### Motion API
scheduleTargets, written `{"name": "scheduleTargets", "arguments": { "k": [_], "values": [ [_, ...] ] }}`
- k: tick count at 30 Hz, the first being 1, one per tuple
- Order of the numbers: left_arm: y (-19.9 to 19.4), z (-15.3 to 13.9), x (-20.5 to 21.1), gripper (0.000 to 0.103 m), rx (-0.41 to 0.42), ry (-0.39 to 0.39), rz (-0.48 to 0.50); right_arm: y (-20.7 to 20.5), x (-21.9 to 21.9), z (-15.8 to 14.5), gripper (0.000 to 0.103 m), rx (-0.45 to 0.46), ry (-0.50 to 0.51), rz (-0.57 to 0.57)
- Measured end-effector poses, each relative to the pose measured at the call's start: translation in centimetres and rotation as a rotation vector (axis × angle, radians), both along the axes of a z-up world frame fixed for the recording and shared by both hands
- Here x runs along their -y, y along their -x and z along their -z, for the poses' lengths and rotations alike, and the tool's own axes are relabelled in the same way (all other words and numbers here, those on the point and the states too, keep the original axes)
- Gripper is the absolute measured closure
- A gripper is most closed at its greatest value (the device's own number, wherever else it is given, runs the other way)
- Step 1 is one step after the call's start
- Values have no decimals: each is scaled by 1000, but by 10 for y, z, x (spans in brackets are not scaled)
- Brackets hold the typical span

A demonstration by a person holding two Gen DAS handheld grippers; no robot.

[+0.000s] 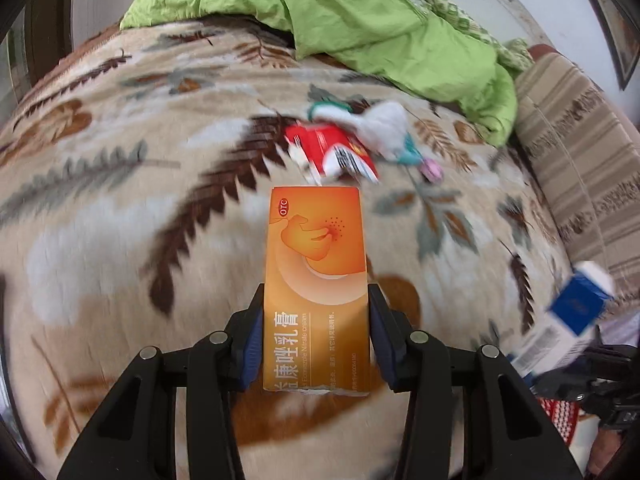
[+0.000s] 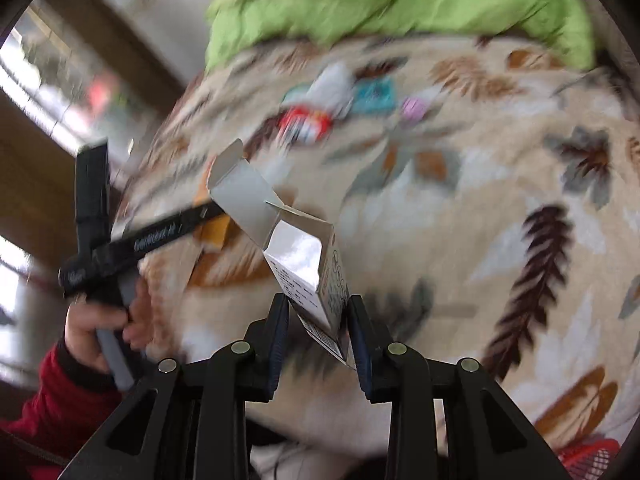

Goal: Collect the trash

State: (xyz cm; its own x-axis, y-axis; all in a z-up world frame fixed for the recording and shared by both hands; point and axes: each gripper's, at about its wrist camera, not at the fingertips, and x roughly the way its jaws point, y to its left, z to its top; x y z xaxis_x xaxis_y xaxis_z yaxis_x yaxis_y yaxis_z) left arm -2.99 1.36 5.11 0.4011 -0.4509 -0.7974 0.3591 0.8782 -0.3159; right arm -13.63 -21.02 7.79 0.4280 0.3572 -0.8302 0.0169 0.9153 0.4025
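My left gripper (image 1: 317,300) is shut on an orange medicine box (image 1: 316,280), held above the leaf-patterned blanket (image 1: 120,208). My right gripper (image 2: 319,308) is shut on a white carton (image 2: 308,264) with its top flap open; the carton also shows blue and white in the left wrist view (image 1: 568,316). More trash lies further up the bed: a red packet (image 1: 332,152), crumpled white tissue (image 1: 384,124), a teal wrapper (image 2: 374,96) and a small pink piece (image 2: 414,108).
A green quilt (image 1: 360,12) is heaped at the head of the bed. A striped cushion (image 1: 580,160) lies along the right side. A red mesh basket (image 2: 588,456) shows at the lower right. The left tool and hand (image 2: 100,312) are at left.
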Motion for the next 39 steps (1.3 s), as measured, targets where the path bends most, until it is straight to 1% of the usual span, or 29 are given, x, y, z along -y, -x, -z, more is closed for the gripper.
{"name": "scheduleTargets", "arguments": {
  "k": [1, 2, 3, 4, 7, 9, 11, 14, 16, 19, 20, 21, 22, 24, 26, 30, 33, 39],
  "values": [
    [7, 2, 0, 58, -4, -6, -1, 2, -1, 6, 69, -38, -19, -1],
    [11, 4, 2, 58, -9, -8, 2, 1, -4, 14, 68, -70, -12, -4],
    [16, 7, 4, 58, -16, -4, 11, -1, -5, 21, 68, -85, 6, -4],
    [20, 8, 6, 58, -18, -7, 11, -3, -5, 26, 65, -84, 15, 6],
    [31, 10, 10, 58, -3, -27, 16, -12, 3, 38, 63, -63, 1, 71],
    [38, 10, 12, 58, 21, -43, 21, -15, 10, 40, 55, -33, 9, 112],
    [41, 11, 13, 58, 30, -55, 18, -15, 13, 42, 55, -12, -1, 114],
    [43, 17, 14, 58, 22, -49, 9, -14, 10, 44, 53, 21, 58, 113],
    [45, 19, 16, 58, 44, -65, -1, -14, 7, 46, 53, 56, 50, 111],
    [50, 20, 18, 58, 80, -87, -20, -14, 0, 53, 54, 97, 77, 117],
    [52, 19, 18, 58, 94, -92, -26, -12, -1, 55, 59, 102, 74, 115],
    [55, 17, 17, 58, 109, -96, -32, -10, -4, 57, 68, 115, 72, 118],
    [59, 16, 16, 58, 125, -99, -39, -7, -5, 57, 68, 124, 83, 123],
    [65, 15, 16, 58, 145, -102, -51, 2, -8, 46, 69, 195, 111, 135],
    [73, 14, 17, 58, 174, -112, -70, 12, -8, 39, 69, 247, 132, 154],
    [84, 13, 20, 58, 226, -156, -90, 27, -5, 30, 69, 312, 143, 201],
    [90, 10, 21, 58, 247, -173, -89, 34, -8, 28, 69, 318, 144, 211],
    [105, 2, 25, 58, 308, -214, -83, 41, -16, 27, 69, 337, 165, 195]
  ]
}}
